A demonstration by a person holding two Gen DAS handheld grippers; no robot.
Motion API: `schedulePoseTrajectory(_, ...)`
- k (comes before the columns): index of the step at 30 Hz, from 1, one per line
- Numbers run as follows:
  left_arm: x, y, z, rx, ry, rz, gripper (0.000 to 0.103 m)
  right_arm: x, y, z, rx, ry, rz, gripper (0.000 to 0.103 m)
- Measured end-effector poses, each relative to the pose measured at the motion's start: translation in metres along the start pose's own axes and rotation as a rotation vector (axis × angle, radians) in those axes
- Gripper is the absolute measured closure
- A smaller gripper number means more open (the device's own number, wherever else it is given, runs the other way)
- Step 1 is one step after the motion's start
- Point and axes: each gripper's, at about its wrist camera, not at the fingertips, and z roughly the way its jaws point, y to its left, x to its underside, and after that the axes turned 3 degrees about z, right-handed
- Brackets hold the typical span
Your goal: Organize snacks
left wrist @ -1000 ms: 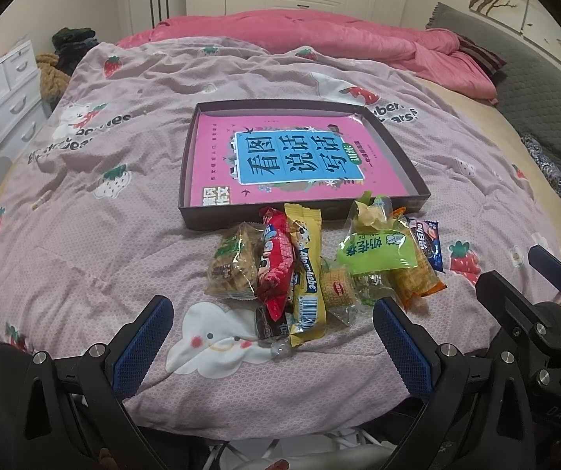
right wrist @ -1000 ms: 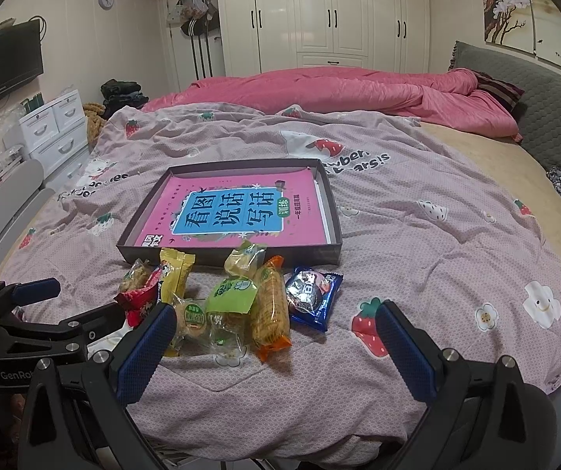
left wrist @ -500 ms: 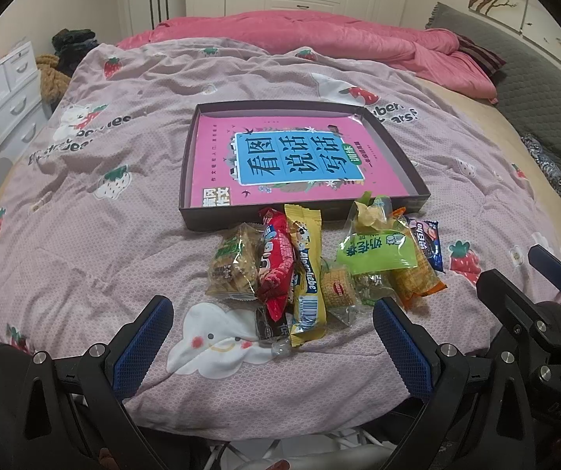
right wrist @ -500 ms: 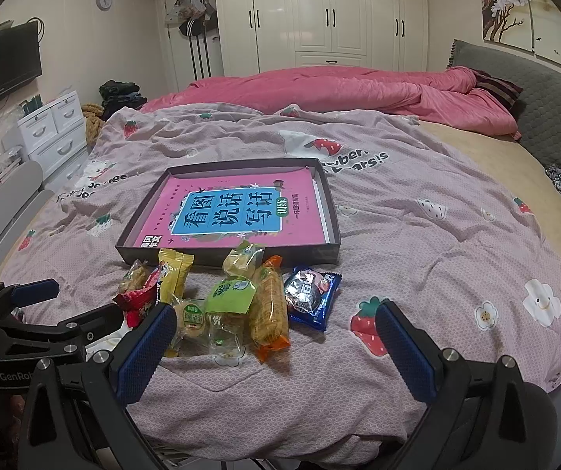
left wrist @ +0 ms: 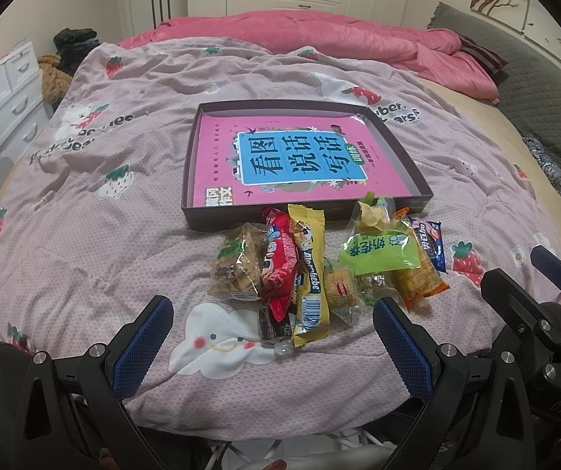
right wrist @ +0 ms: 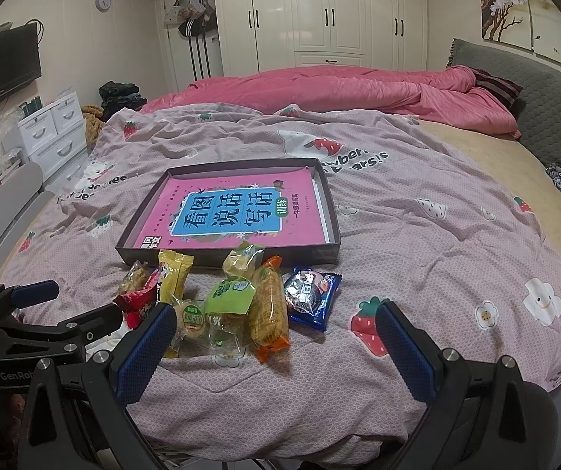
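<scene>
Several snack packets lie in a loose pile on the bed, just in front of a shallow dark box (left wrist: 409, 156) (right wrist: 331, 211) lined with a pink book. Among them are a red packet (left wrist: 278, 262), a yellow bar (left wrist: 309, 270) (right wrist: 174, 274), a green packet (left wrist: 378, 252) (right wrist: 231, 295), an orange packet (right wrist: 266, 313) and a blue cookie packet (left wrist: 433, 243) (right wrist: 311, 299). My left gripper (left wrist: 272, 346) is open and empty, short of the pile. My right gripper (right wrist: 274, 348) is open and empty, near the pile's front edge; it also shows in the left wrist view (left wrist: 531, 274).
The bed wears a lilac strawberry quilt (left wrist: 104, 235) with a bunched pink duvet (right wrist: 358, 86) at the far end. White drawers (right wrist: 53, 133) stand on the left, wardrobes (right wrist: 319, 15) at the back, a grey headboard (right wrist: 534, 90) on the right.
The right wrist view has shifted slightly closer to the snack pile. The left gripper and the snacks have not moved.
</scene>
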Motion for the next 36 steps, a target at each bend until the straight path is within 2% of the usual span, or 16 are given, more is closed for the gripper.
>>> schedulePoseTrajectory(19,-0.002,0.015,0.005,-0.004,0.016,-0.038,0.001,-0.001,-0.003,0.004,-0.013,0.001,0.035,0.001)
schedulePoseTrajectory(36,-0.012,0.059,0.025,-0.018,0.088,-0.119,0.001,-0.005,-0.016,0.009,-0.019,0.013,0.080,0.001)
